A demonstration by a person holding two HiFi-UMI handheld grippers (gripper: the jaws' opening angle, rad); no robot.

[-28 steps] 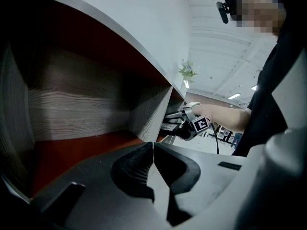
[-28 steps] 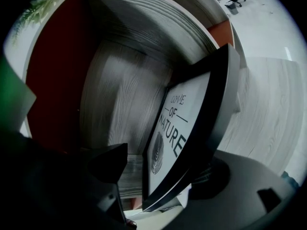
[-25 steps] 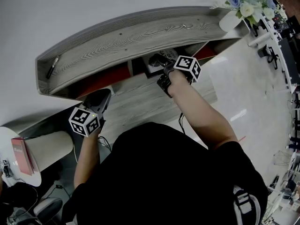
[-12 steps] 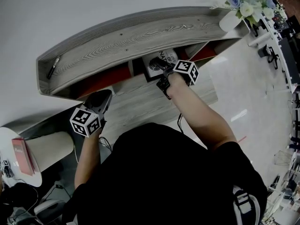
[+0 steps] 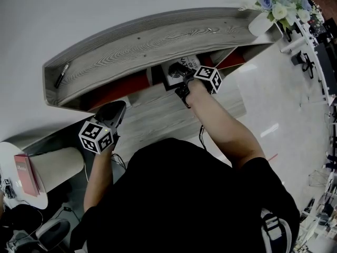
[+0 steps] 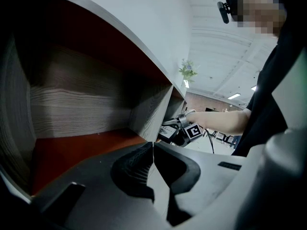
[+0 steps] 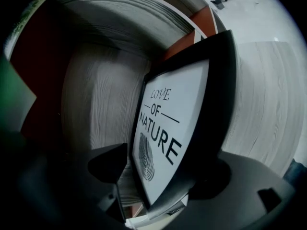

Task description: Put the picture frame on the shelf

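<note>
The picture frame (image 7: 178, 123), black-edged with a white "LOVE OF NATURE" print, stands tilted in the middle compartment of the curved wooden shelf (image 5: 152, 38). My right gripper (image 7: 158, 181) is shut on the frame's lower edge. In the head view the frame (image 5: 181, 67) peeks out under the shelf top, just beyond the right gripper (image 5: 183, 84). My left gripper (image 5: 109, 115) hangs at the shelf's lower left, its jaws shut together on nothing (image 6: 152, 163), facing a red-floored compartment (image 6: 72, 150).
A white vase of flowers (image 5: 274, 4) stands on the shelf top's right end, and a thin dark pen-like object (image 5: 59, 75) lies at its left end. A lower wooden board (image 5: 158, 115) juts out toward me. A round white table with a red book (image 5: 23, 174) is at lower left.
The right gripper has shifted slightly and the frame's white print shows more under the shelf top than a second ago. The left gripper has stayed put.
</note>
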